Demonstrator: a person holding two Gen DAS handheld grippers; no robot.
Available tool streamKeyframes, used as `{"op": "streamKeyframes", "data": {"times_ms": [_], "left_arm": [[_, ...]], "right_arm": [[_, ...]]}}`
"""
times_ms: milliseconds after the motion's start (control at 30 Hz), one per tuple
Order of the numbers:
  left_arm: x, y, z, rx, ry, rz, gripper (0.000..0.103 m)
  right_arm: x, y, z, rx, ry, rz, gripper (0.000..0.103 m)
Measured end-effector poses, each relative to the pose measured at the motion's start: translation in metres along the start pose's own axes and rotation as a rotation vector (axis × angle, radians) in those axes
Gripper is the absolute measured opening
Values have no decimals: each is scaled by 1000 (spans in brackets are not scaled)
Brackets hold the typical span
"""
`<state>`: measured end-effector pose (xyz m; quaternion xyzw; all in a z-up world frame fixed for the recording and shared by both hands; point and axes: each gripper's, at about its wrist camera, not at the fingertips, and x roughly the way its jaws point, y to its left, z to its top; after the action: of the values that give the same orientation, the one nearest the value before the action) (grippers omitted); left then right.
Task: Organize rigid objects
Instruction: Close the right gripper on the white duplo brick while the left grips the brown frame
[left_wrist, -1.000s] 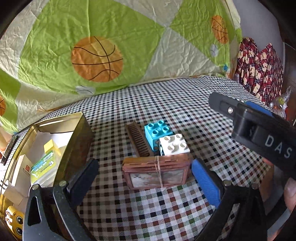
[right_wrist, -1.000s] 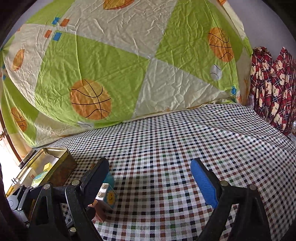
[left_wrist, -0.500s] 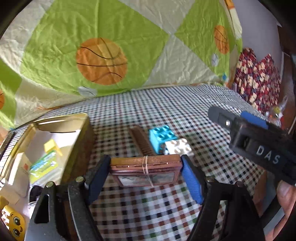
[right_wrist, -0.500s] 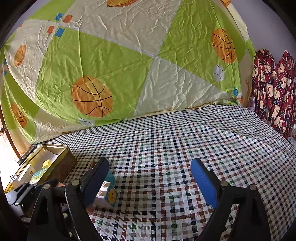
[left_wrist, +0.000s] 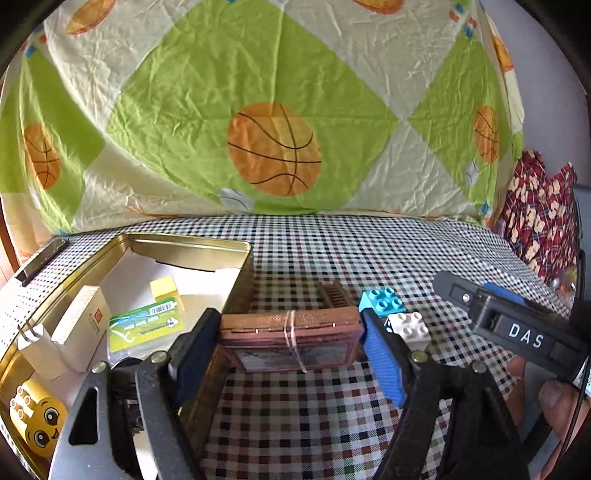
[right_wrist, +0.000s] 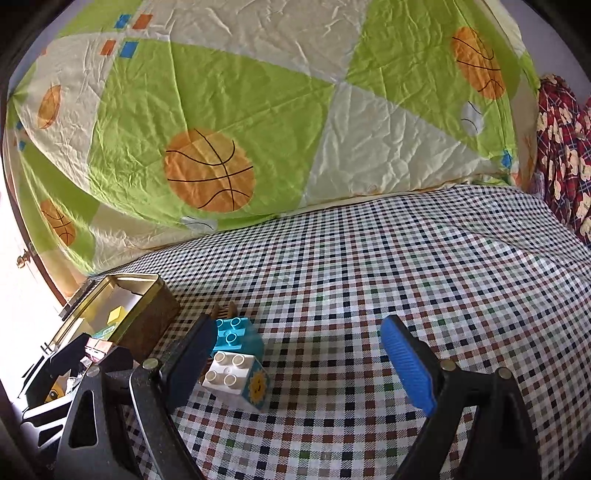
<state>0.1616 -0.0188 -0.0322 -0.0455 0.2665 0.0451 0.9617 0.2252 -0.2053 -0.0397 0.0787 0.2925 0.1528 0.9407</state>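
My left gripper (left_wrist: 290, 341) is shut on a flat brown case (left_wrist: 291, 338) bound with a rubber band, held above the cloth beside the gold tin (left_wrist: 192, 243). The tin holds small boxes (left_wrist: 79, 332), a green packet (left_wrist: 147, 326) and a yellow face block (left_wrist: 35, 419). A blue brick (left_wrist: 382, 301), a white brick (left_wrist: 410, 328) and a brown comb (left_wrist: 334, 293) lie on the checked cloth behind the case. My right gripper (right_wrist: 299, 363) is open and empty, with the white brick (right_wrist: 234, 380) and blue brick (right_wrist: 236, 334) by its left finger.
The checked cloth (right_wrist: 406, 277) covers the table. A green and cream basketball sheet (left_wrist: 273, 147) hangs behind. Red patterned fabric (left_wrist: 539, 218) is at the far right. The right gripper's body (left_wrist: 517, 332) shows in the left wrist view. The tin (right_wrist: 129, 310) sits at the left.
My left gripper closed on the brown case, lifted it and carried it left toward the tin. The right gripper drifted slightly, staying open.
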Motion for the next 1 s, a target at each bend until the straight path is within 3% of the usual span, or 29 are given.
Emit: {"op": "streamKeyframes", "data": {"times_ms": [233, 433, 467, 567, 600, 667, 1000], "left_arm": [[-10, 8, -2, -42, -53, 37, 77], [-9, 9, -2, -46, -46, 33, 77], [-9, 9, -2, -47, -46, 29, 77], [-9, 10, -2, -48, -48, 20, 77], [-10, 9, -2, -46, -50, 17, 77], [-12, 7, -2, -40, -59, 10, 77], [-22, -4, -3, 16, -115, 4, 77]], "right_arm": [[19, 27, -2, -156, 84, -11, 92], [33, 41, -8, -243, 156, 1, 90], [37, 42, -9, -248, 175, 4, 87], [53, 43, -15, -252, 279, 25, 58], [54, 42, -15, -247, 286, 29, 45], [50, 40, -15, -235, 261, 33, 34], [25, 44, -13, -265, 168, 39, 34]]}}
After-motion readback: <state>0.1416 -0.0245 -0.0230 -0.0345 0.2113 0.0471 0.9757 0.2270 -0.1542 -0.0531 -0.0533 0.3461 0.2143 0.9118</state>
